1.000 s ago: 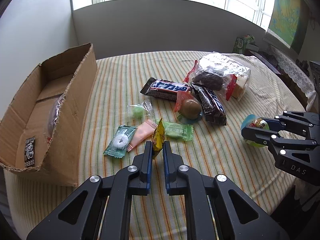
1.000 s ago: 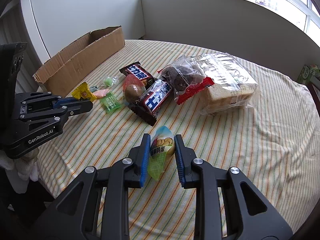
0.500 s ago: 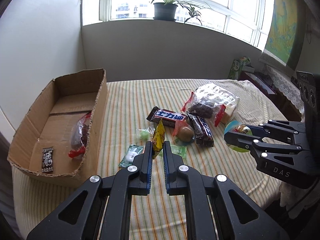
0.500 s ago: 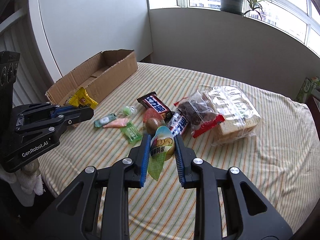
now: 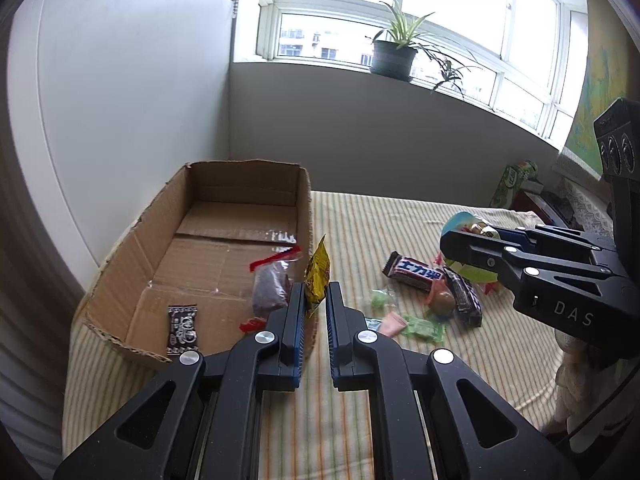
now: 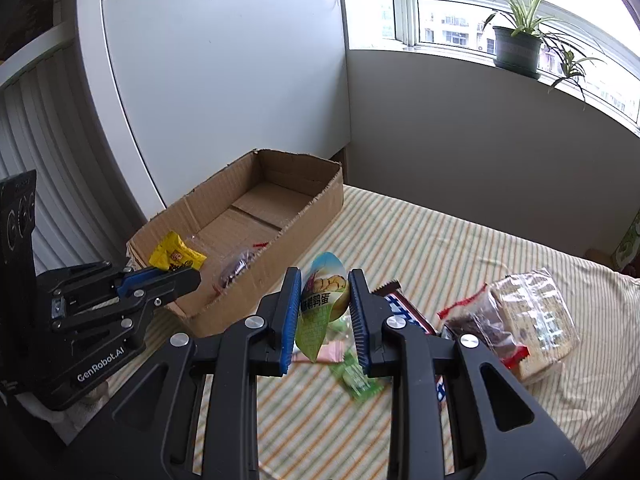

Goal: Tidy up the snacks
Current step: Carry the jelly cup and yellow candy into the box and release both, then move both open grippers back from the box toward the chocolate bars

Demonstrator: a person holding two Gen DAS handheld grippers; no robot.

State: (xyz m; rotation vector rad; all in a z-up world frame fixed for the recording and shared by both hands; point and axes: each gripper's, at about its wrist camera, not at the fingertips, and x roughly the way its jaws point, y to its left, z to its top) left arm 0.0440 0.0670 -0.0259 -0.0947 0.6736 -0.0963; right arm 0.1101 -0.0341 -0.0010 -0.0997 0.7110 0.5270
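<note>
Both tongs carried snacks toward the box (image 5: 224, 248), judging by their raised, level hold. The left tongs (image 5: 316, 304) pinched a crinkled yellow packet (image 5: 317, 276) by its lower edge, just right of the box's near wall. The right tongs (image 6: 324, 312) clamped a glossy green-and-blue pouch (image 6: 322, 304), its pointed tail hanging below the pads. Inside the shallow corrugated box, left of the left tongs, lay a small black sachet (image 5: 183, 330) and a clear bag of dark fruit (image 5: 270, 292). Beyond the right tongs, on the striped bench (image 6: 460, 248), waited foil-wrapped bars (image 5: 416, 274), soft candies (image 5: 424, 326) and a cellophane cake pack (image 6: 532, 312).
</note>
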